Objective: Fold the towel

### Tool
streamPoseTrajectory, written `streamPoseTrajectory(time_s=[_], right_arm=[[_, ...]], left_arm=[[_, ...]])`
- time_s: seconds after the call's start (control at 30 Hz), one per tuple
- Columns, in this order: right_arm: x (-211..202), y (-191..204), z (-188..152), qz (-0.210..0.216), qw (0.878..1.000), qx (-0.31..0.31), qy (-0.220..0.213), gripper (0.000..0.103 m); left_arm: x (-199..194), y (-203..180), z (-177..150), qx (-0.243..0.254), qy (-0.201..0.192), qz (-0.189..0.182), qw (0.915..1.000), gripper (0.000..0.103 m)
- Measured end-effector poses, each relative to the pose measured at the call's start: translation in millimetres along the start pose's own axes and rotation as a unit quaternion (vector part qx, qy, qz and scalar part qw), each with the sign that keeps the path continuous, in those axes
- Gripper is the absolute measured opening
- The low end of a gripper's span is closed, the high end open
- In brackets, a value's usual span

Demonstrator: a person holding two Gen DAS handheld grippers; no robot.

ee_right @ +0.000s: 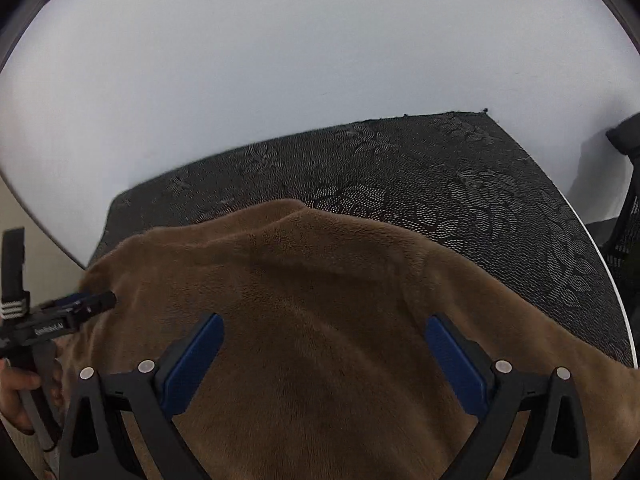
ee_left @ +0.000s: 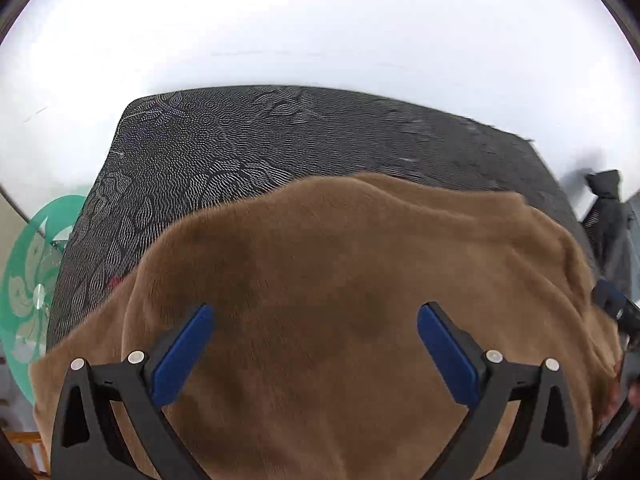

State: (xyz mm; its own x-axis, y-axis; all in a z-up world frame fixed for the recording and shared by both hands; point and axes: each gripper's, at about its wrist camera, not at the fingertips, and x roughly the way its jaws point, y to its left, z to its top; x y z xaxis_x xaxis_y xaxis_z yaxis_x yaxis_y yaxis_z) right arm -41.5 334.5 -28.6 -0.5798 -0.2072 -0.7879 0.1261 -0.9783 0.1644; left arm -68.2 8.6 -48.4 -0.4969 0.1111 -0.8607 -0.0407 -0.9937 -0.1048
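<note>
A brown plush towel point(ee_left: 340, 280) lies rumpled over a black patterned cloth point(ee_left: 248, 140) on a round white table. My left gripper point(ee_left: 314, 316) hovers over the towel's near part, open, its blue pads wide apart with nothing between them. In the right wrist view the same towel point(ee_right: 320, 300) fills the lower half, and my right gripper point(ee_right: 324, 326) is open above it too. The left gripper point(ee_right: 80, 308) shows at the left edge of the right wrist view, held by a hand point(ee_right: 16, 392). The right gripper point(ee_left: 618, 312) shows at the right edge of the left wrist view.
The white table point(ee_left: 320, 32) stretches beyond the black cloth point(ee_right: 460, 184). A green patterned disc point(ee_left: 32, 280) sits off the table's left side. A dark mesh chair point(ee_right: 628, 208) with a dark garment point(ee_left: 608, 200) stands at the right.
</note>
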Motion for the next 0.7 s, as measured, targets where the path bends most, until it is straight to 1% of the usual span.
streamPoseTrajectory(time_s=[0.07,0.13,0.17,0.3,0.43,0.57,0.6,0.7], right_arm=[[25,2,4,-0.029,0.999,0.001,0.016,0.103],[47,-1,9,-0.066,0.998,-0.001,0.017,0.103],[57,-3,12,-0.084,0.996,-0.002,0.018,0.103],[80,-5,33,-0.114,0.993,-0.008,0.021,0.103],[92,-8,47,-0.109,0.994,-0.021,0.019,0.103],[96,-13,49,-0.101,0.994,-0.029,0.015,0.103],[94,-15,48,-0.097,0.995,-0.029,0.013,0.103],[85,-19,42,-0.089,0.995,-0.033,0.007,0.103]], left_arm=[[16,7,7,0.000,0.002,0.014,0.9999,0.102],[29,13,11,-0.003,0.005,0.018,0.9998,0.102],[32,14,13,0.000,-0.001,0.021,0.9998,0.102],[40,12,19,0.014,-0.024,0.031,0.9991,0.103],[45,9,24,0.015,-0.034,0.039,0.9986,0.103],[43,7,23,0.015,-0.025,0.039,0.9988,0.103],[41,7,23,0.016,-0.018,0.037,0.9990,0.103],[16,9,11,0.014,-0.005,0.038,0.9992,0.103]])
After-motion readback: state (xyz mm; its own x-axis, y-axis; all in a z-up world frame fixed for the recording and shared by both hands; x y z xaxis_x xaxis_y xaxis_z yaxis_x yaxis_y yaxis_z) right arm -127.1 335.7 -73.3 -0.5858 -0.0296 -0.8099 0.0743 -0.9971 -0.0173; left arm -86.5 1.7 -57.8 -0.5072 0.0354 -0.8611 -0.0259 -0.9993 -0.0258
